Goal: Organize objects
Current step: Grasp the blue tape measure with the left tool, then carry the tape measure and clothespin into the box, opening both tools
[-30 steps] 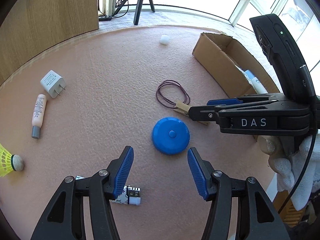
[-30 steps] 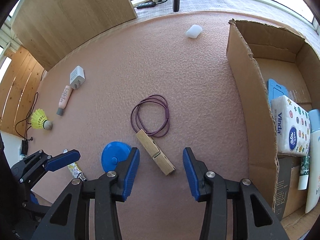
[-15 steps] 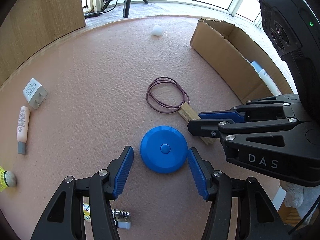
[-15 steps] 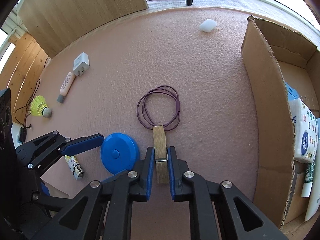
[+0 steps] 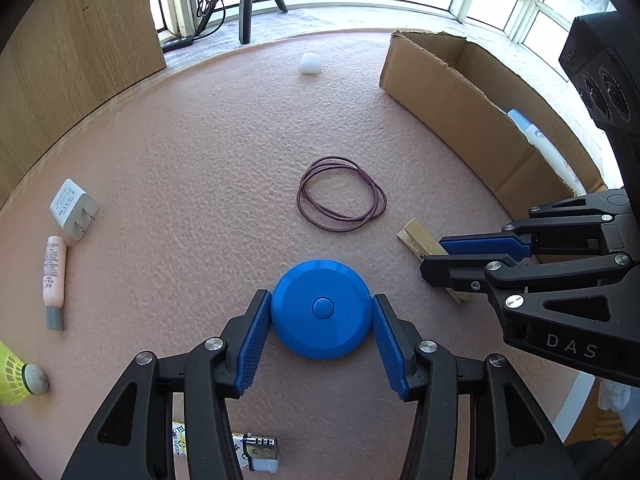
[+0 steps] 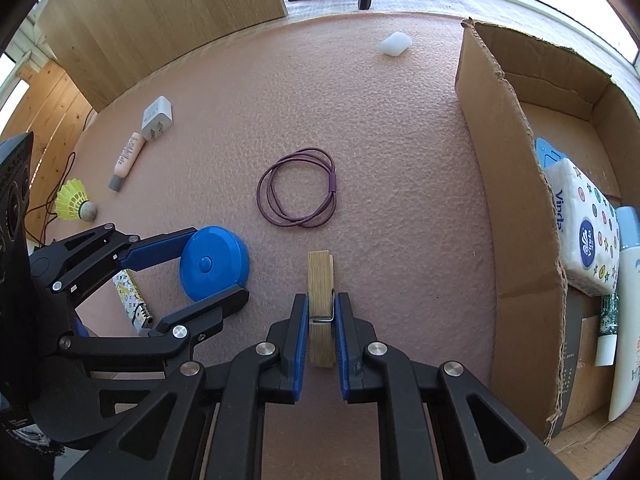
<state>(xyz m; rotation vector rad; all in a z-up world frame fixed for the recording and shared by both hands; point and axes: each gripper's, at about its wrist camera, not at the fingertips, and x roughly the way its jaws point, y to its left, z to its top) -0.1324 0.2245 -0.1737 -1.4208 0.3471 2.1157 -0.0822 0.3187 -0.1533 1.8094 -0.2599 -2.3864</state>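
Observation:
My left gripper (image 5: 320, 312) is shut on a round blue tape measure (image 5: 322, 314) that rests on the pink mat; the pads touch its two sides. It also shows in the right wrist view (image 6: 212, 262). My right gripper (image 6: 321, 312) is shut on a wooden clothespin (image 6: 320, 276), seen in the left wrist view (image 5: 420, 242) too. A purple hair-tie loop (image 5: 342, 194) lies just beyond both. An open cardboard box (image 6: 516, 184) stands at the right, holding a tissue pack (image 6: 582, 224) and bottles.
On the mat lie a white charger plug (image 5: 72, 208), a pink tube (image 5: 54, 276), a yellow shuttlecock (image 5: 18, 376), a lighter (image 5: 248, 448) and a white earbud case (image 5: 310, 64). A wooden panel (image 5: 76, 40) and a tripod leg (image 5: 246, 0) stand at the back.
My left gripper moved forward and closed on the blue tape measure. My right gripper closed on the clothespin and has drawn it back from the hair-tie loop.

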